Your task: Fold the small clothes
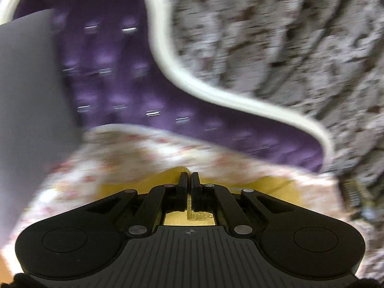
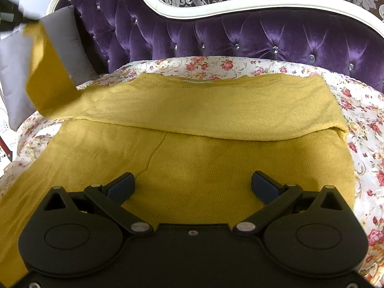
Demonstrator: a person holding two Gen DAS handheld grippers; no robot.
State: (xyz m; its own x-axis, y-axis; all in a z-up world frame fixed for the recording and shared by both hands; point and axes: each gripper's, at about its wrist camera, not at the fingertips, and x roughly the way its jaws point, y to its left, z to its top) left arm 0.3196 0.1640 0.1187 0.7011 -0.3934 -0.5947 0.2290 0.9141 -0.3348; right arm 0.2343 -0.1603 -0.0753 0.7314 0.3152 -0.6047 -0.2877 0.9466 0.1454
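A mustard-yellow knit garment (image 2: 204,158) lies spread on the floral bedspread (image 2: 216,66), its far part folded over into a band across the middle. My right gripper (image 2: 192,187) hovers open just above the near part of the garment, nothing between its fingers. At the far left a sleeve of the garment (image 2: 48,81) hangs lifted in the air, blurred. In the left wrist view my left gripper (image 1: 189,180) is shut on yellow fabric (image 1: 271,184), a strip of which shows pinched between the jaws.
A purple tufted headboard (image 2: 240,36) with a white curved frame (image 2: 216,8) stands behind the bed. A grey pillow (image 2: 67,48) leans at the left. Patterned damask wallpaper (image 1: 276,36) fills the wall above. The left wrist view is motion-blurred.
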